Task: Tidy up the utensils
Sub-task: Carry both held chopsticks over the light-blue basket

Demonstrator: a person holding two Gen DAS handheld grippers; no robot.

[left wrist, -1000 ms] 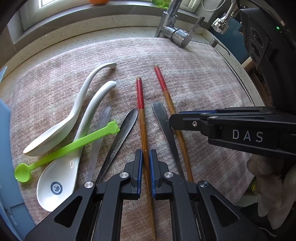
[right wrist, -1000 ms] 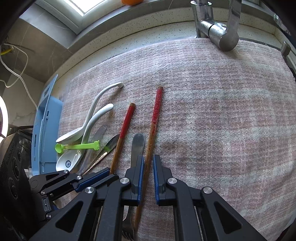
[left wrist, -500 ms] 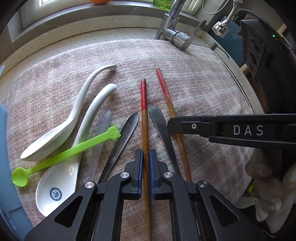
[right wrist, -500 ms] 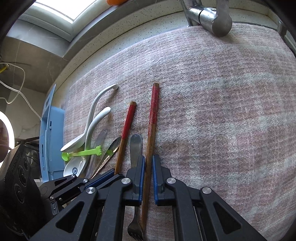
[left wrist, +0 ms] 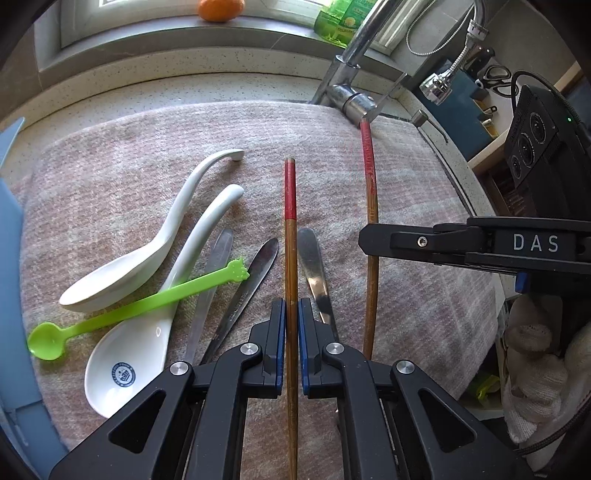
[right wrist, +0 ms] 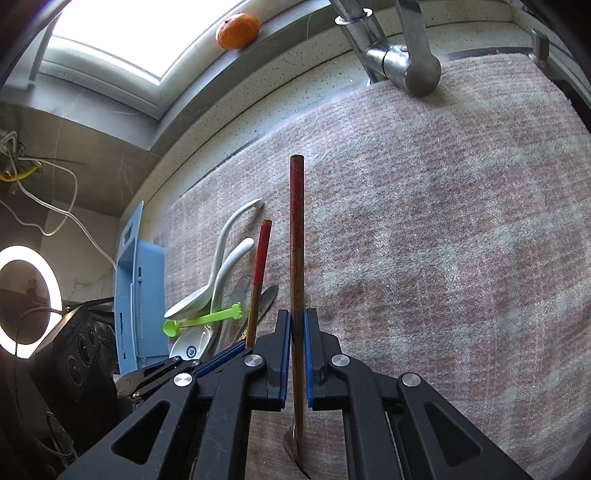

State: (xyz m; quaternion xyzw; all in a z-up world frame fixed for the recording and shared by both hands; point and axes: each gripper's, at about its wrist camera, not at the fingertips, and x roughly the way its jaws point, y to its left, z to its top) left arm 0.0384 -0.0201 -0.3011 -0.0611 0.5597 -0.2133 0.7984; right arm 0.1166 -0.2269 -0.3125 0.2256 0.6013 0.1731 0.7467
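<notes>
My left gripper (left wrist: pixel 291 308) is shut on a red-tipped wooden chopstick (left wrist: pixel 290 236) and holds it above the pink towel (left wrist: pixel 129 155). My right gripper (right wrist: pixel 297 325) is shut on the second red-tipped chopstick (right wrist: pixel 296 229), which also shows in the left wrist view (left wrist: pixel 370 206), lifted and tilted up. On the towel lie two white ceramic spoons (left wrist: pixel 147 254), a green plastic spoon (left wrist: pixel 147 301), two steel handles (left wrist: pixel 255 277) and a steel fork handle (left wrist: pixel 314 269). The fork's tines (right wrist: pixel 290 443) show under the right gripper.
A chrome faucet (left wrist: pixel 351 92) stands at the towel's far edge. A blue plastic holder (right wrist: pixel 138 288) stands left of the utensils. An orange (right wrist: pixel 238 30) sits on the window sill. A ring light (right wrist: pixel 26 299) is at the far left.
Both grippers have risen with their chopsticks off the towel. The right chopstick now tilts up, its red end toward the faucet. The fork and spoons stayed put.
</notes>
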